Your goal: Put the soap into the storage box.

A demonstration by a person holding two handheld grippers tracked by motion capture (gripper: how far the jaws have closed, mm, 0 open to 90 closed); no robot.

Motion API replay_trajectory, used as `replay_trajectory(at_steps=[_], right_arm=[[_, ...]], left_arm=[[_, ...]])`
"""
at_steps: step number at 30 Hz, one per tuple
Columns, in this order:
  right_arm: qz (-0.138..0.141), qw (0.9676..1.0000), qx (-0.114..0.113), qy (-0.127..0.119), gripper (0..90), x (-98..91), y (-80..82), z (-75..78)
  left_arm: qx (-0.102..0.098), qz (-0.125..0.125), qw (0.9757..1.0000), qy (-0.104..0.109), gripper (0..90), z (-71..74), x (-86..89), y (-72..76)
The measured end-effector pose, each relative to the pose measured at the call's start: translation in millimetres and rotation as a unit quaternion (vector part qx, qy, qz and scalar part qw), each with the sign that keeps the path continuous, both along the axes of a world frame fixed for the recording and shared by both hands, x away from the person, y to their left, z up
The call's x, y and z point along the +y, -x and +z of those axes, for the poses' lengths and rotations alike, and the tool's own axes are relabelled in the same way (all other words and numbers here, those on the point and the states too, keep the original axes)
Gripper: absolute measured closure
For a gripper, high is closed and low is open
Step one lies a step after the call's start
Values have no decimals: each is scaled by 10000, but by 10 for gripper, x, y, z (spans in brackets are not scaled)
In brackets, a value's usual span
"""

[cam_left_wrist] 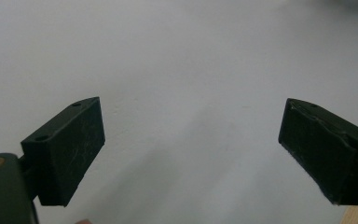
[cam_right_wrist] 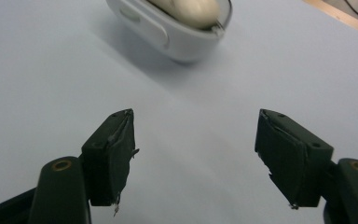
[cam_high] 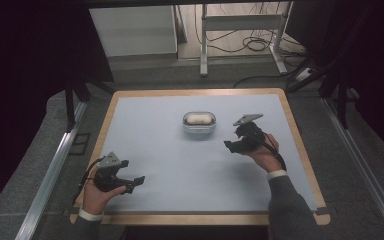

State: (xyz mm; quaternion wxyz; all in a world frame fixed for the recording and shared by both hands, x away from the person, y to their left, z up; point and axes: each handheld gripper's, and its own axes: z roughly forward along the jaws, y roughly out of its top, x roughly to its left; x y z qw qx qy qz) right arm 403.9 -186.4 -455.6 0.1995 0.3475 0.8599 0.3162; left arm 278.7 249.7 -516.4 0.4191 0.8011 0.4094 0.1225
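A white oval container [cam_high: 199, 123] with a pale rounded thing inside stands on the light blue mat, a little beyond the middle. In the right gripper view the container [cam_right_wrist: 177, 28] lies ahead of the jaws, at the top. My right gripper [cam_high: 233, 141] hovers to the container's right, open with nothing between its fingers [cam_right_wrist: 112, 154]. My left gripper [cam_high: 132, 184] sits near the front left of the mat, also open and empty, and its fingers [cam_left_wrist: 70, 149] point over bare mat.
The wooden table edge [cam_high: 290, 120] frames the mat [cam_high: 170, 165]. Beyond the table stand a white metal frame [cam_high: 240, 30] and loose cables [cam_high: 255, 45] on the floor. Dark supports flank both sides.
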Motion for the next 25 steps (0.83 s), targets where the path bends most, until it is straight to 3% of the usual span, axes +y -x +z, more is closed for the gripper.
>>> replay_trajectory(at_steps=[2, 6, 11, 13, 17, 19, 25], right_arm=[[-87, 9996, -22, -272, 276, -198, 141, -62], [-214, 9992, -71, -344, 264, -356, 271, -151], [-409, 9972, -40, -620, 259, -568, 458, -337], [-419, 9980, 95, -456, 253, -581, 461, -373], [-509, 9969, 113, -594, 256, -618, 485, -405], [-500, 9976, 16, -471, 253, -622, 504, -421], [-516, 9977, -138, -417, 235, -596, 525, -405]], left_arm=[[17, -17, 10000, -42, 74, -16, -19, -7], [16, -12, 10000, -66, 74, -22, -26, -8], [5, 36, 9999, -106, 74, -16, -13, -4], [3, 35, 9999, -106, 74, -15, -14, -2], [-7, 28, 9999, -98, 74, -13, -16, 0], [-20, 36, 9999, -108, 74, -10, -8, -1], [-35, 35, 9999, -102, 74, -2, 4, 3]])
